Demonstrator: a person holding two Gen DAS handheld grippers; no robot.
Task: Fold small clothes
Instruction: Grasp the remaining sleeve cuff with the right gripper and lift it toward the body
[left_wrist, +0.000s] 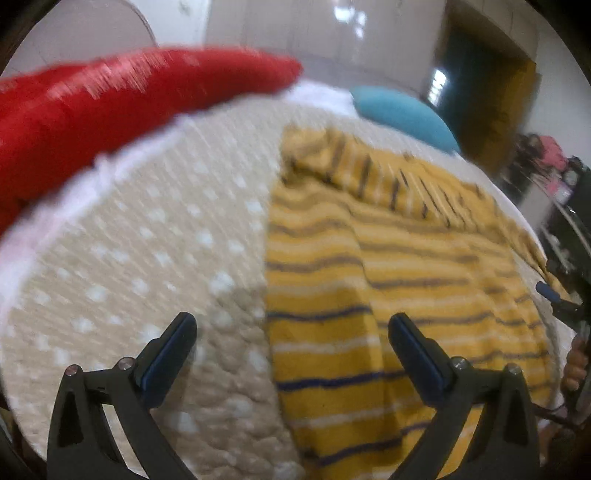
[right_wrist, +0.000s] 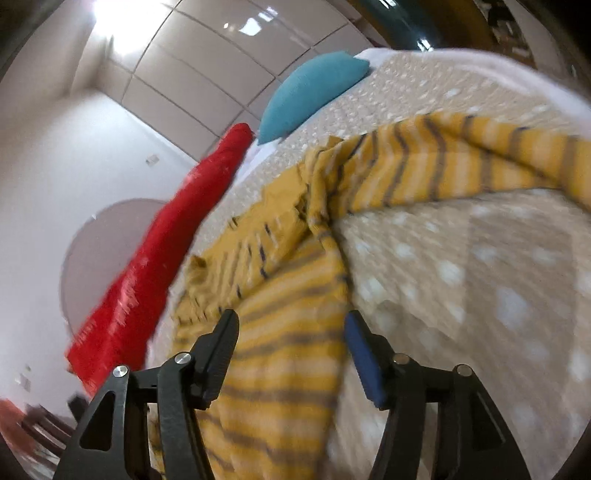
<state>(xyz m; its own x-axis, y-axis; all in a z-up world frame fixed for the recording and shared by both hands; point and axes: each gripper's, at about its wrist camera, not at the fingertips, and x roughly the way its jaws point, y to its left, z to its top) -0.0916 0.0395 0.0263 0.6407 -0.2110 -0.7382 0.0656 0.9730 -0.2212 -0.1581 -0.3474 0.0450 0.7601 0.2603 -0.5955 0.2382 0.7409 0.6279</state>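
Observation:
A yellow top with dark and white stripes (left_wrist: 388, 295) lies spread on the beige dotted bedspread (left_wrist: 147, 258). My left gripper (left_wrist: 291, 321) hovers open over the garment's left edge, one finger above bare bedspread, the other above the cloth. In the right wrist view the same top (right_wrist: 288, 369) runs under my right gripper (right_wrist: 291, 318). Its jaws stand apart and the pads do not press on the fabric. One sleeve (right_wrist: 461, 158) stretches off to the right. The picture is blurred by motion.
A long red pillow (left_wrist: 110, 103) (right_wrist: 155, 258) lies along the far side of the bed, and a teal cushion (left_wrist: 402, 114) (right_wrist: 310, 92) sits near it. White wardrobe doors (right_wrist: 207, 74) stand behind. A hand (left_wrist: 576, 362) shows at the right edge.

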